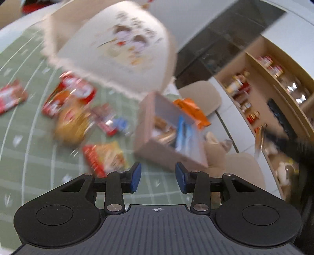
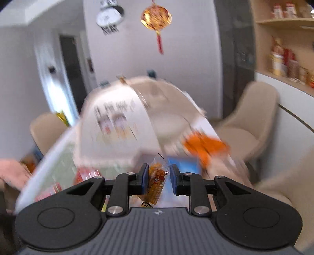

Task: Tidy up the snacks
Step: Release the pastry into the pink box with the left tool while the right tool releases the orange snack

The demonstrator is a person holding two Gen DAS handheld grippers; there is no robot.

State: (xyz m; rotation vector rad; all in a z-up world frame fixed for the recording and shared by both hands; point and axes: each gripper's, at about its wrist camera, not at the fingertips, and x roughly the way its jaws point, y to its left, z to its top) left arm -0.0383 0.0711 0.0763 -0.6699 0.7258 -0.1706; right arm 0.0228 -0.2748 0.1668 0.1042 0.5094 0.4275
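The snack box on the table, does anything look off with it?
Yes. The box sits on the green mat with an orange packet and a blue packet poking out above its rim rather than lying flat inside. Several packets lie loose on the mat. Blur hides finer detail.

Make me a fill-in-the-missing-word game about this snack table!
1. The right gripper pinches a small snack packet, while the left gripper, with its jaws apart, holds ___.
2. The loose snacks lie on a ___ mat with white lines.
3. The gold lantern hanging by the wall has a ___ tassel.

Missing words: nothing; green; red
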